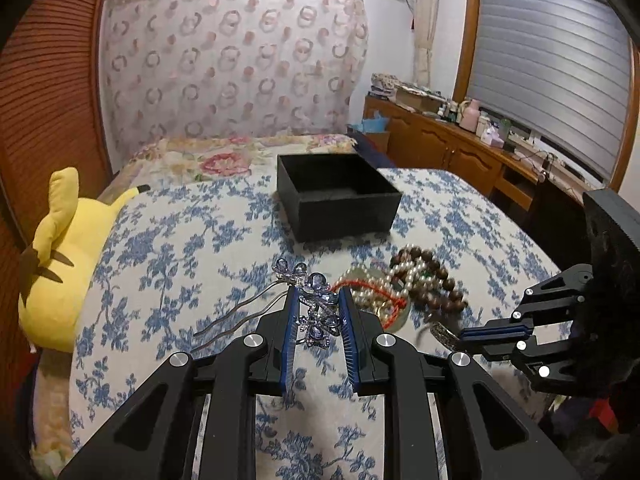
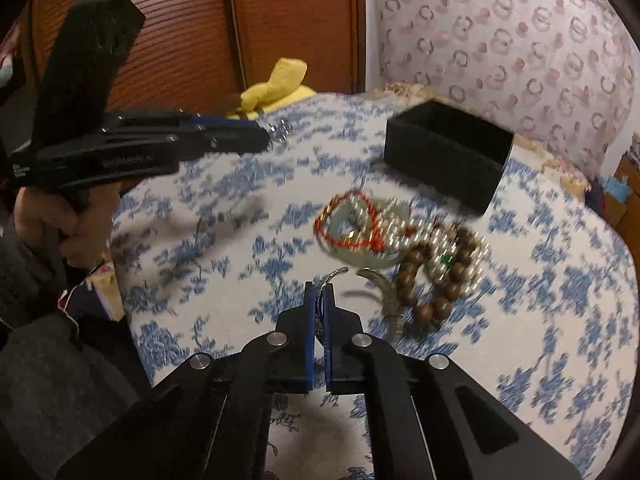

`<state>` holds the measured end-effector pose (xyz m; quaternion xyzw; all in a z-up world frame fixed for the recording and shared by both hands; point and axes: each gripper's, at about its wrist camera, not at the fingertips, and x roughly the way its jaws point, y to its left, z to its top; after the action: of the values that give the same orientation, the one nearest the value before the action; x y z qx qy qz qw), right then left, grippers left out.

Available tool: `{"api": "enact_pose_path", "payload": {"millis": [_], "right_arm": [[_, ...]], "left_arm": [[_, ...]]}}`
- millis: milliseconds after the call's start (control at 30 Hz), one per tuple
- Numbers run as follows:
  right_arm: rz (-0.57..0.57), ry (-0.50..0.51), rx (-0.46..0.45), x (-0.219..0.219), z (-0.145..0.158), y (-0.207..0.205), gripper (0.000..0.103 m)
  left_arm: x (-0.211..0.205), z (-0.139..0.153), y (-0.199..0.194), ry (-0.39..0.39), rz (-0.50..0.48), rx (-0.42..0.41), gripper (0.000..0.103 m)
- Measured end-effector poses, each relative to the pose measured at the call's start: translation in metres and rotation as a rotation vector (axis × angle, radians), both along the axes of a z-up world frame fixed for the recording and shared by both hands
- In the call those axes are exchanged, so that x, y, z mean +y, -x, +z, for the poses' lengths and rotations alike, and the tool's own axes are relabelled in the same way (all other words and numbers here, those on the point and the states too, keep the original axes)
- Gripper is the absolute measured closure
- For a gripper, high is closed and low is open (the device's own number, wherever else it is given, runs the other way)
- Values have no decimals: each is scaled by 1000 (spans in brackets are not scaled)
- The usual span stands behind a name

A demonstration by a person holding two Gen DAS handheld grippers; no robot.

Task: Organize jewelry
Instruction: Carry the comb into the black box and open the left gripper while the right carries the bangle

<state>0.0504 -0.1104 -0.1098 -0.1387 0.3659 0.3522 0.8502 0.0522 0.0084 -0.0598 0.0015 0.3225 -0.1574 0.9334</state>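
Two pieces are in hand at once. My left tongs are clamped on the blue jewelled hairpin, pads on the ornament head, its two thin metal prongs trailing out to the left above the bedspread. My right tongs are clenched tight on a silver cuff bracelet, gripping one end of the open band; the rest curves away to the right, beside the wooden beads.

Handling, as I judge it: the hairpin is light but top-heavy, with stones and filigree that look fragile, so a hard squeeze on the head risks bending petals. The prong base would be a sturdier hold, though thin and likely slippery. The cuff looks stiff and smooth, and gripped at one end it may swing or pivot out. A hold nearer mid-band would steady it.

Remaining pile on the bed: a pearl strand, a wooden bead bracelet, a pale jade bangle and a red cord, all tangled and touching. Strands are limp and will drag neighbours along; take them by a bunched loop. The bangle is rigid, probably brittle and slick.

The black box sits open beyond the pile, apparently empty. The right view is blurred, so finer contact there I cannot tell.
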Motion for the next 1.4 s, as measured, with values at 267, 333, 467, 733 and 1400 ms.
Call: {"api": "enact_pose_path", "payload": {"millis": [267,333,467,733,1400], "right_arm": [[-11,-40,-61,-5,24,-12,99],[-25,-41,-69,-10,26,-20,99],[-61,-45,-100,-23,34,-42,99],[-125,-56,-158,-48,53,-96,99],[-61,-113,-147,-43,58,-194,99]], "left_arm": [[-11,16,-21,14,-20,-28,84],[-14,21,-28,12,-25,-38,84],[-22,32,-50,2,-34,-60,84],[-39,48,-111,-1,-55,-64,84],[-49,15,-187,9,-13,20,67]]}}
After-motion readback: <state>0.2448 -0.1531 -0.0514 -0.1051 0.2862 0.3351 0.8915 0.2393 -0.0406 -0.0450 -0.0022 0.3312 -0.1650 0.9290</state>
